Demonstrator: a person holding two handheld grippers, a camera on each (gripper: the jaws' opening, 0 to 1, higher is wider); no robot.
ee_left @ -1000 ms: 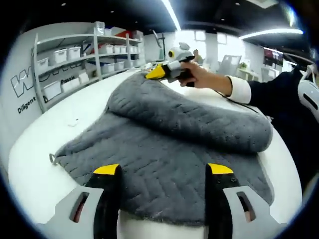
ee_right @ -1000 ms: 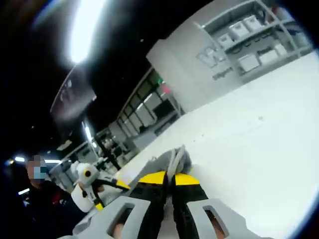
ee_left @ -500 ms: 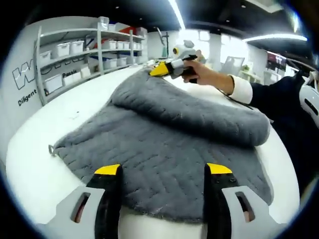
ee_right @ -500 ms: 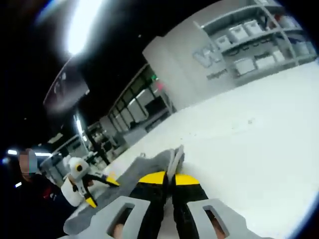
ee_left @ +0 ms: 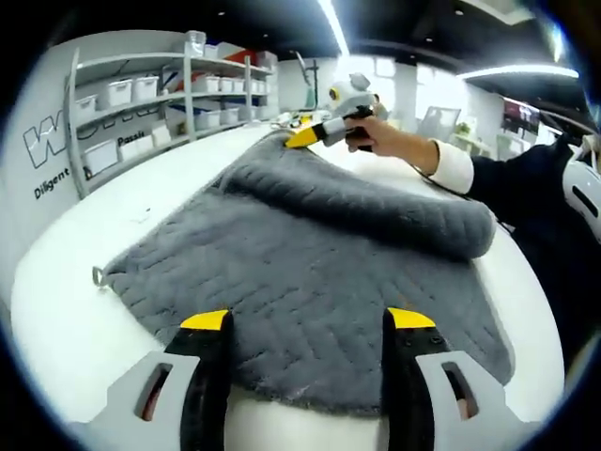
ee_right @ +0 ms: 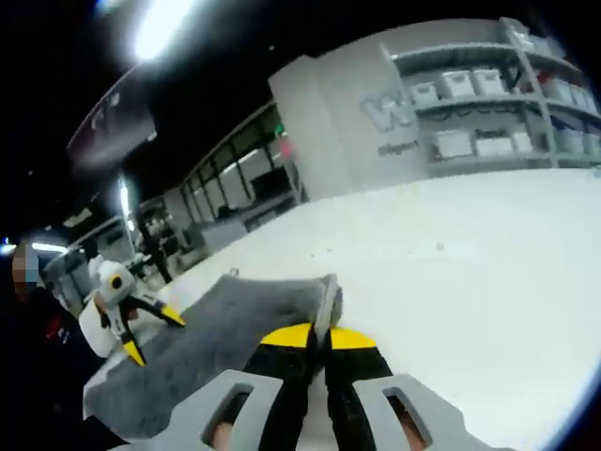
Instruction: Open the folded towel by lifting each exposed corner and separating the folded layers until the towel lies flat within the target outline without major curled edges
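Unfolding step, second half. I hold the right gripper (ee_right: 316, 340) pinched tight on a far corner of the grey towel (ee_left: 310, 263); in the left gripper view that same tool (ee_left: 315, 134) sits at about 12 o'clock, with the corner carried out over the white table (ee_left: 66, 310). A rolled fold of cloth runs from 12 toward 3 o'clock, so the top layer is, in my judgement, not yet laid flat.

My left gripper (ee_left: 308, 324) hangs with its jaws spread wide over the near hem at 6 o'clock, gripping nothing.

Next move, as I judge it: draw the held corner outward and down to the table, then release it; the left tool may need to pin or tug the near edge to take out the roll. I cannot make out a target outline on the table, perhaps because the towel covers it.

Room: shelves (ee_left: 150, 103) with white bins at 10 o'clock, lettering on a grey wall, ceiling strip lights (ee_left: 331, 21).
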